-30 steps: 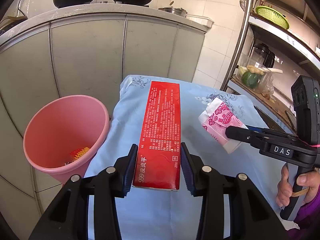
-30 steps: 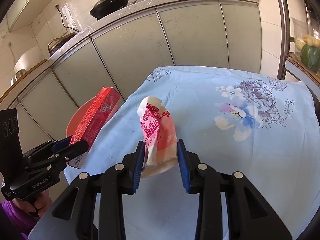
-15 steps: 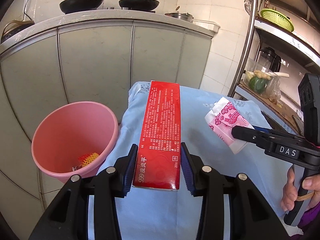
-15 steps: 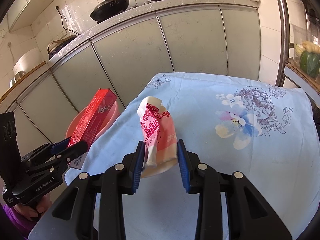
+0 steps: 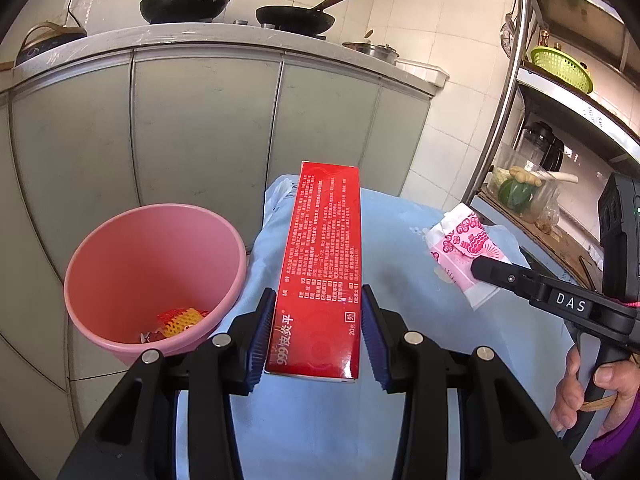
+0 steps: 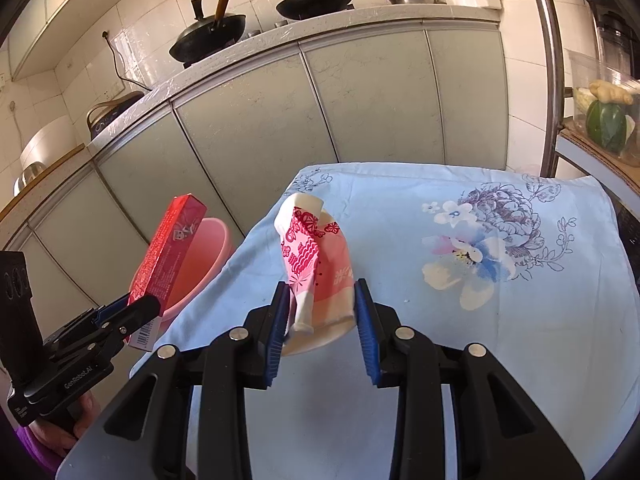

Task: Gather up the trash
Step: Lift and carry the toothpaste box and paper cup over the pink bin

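Left tongs (image 5: pixel 318 330): closed on the long red box (image 5: pixel 322 268), which is clamped near its lower end between the blue pads; in the right wrist view the box is seen gripped at its lower end and raised at a slant in front of the bucket

Right tongs (image 6: pixel 322 330): closed on the pink-and-white wrapper (image 6: pixel 316 268), which is pinched between the blue pads and stands up crumpled above them; in the left wrist view the same wrapper is seen at the tip of the right tongs, over the right part of the cloth

Red box: printed with white text on the upper face; held clear of the cloth; its far end is pointed toward the cabinets

Pink bucket (image 5: pixel 100 248): placed just beside the left edge of the bench, below the level of the cloth; a piece of red and yellow foam netting (image 5: pixel 178 320) is seen lying at its bottom

Bench (image 6: pixel 520 344): covered by a pale blue cloth with a flower print (image 6: pixel 480 248); no other trash is made out on it

Right hand (image 5: pixel 588 392): seen wrapped round the handle of the right tongs, with a purple sleeve at the picture's edge

Surroundings: grey cabinets (image 5: pixel 200 128) behind the bench, with black pans (image 5: pixel 184 4) on the worktop; a metal rack (image 5: pixel 516 80) to the right, with a green basket (image 5: pixel 560 68) on a shelf
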Demonstrator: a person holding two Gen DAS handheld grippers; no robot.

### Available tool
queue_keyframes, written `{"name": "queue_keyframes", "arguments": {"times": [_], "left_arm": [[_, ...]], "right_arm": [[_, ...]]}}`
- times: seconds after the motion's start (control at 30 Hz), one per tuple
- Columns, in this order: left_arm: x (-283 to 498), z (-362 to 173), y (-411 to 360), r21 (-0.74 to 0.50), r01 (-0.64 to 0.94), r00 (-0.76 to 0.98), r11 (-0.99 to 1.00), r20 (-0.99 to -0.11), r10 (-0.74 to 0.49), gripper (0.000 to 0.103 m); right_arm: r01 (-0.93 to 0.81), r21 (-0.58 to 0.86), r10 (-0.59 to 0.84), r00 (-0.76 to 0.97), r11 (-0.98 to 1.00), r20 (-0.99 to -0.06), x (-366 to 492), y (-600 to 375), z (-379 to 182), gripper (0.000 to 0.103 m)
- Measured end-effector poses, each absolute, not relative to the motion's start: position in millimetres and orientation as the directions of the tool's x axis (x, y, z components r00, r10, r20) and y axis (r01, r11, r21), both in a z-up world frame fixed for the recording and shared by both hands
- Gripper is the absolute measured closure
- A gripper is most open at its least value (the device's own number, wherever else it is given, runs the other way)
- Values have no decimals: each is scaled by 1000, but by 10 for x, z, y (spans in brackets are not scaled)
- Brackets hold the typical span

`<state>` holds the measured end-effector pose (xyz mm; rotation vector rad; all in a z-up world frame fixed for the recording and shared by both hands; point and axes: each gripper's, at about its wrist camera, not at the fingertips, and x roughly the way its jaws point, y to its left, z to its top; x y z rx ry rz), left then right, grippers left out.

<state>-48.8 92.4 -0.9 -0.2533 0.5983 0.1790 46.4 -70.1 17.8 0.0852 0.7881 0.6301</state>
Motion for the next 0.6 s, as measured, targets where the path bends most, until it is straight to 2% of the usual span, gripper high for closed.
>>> {"name": "queue_keyframes", "arguments": {"times": [0.3,0.6], "left_arm": [[-500,-37,989,-193,-257,814,947,-571,105,62],[-616,-6,1294,-192,-397,806,897,-541,241,62]], "right_arm": [[-484,309,557,538,819,-633,501,-653,175,69],[-542,303,601,543,784,-586,565,-311,350,69]]}}
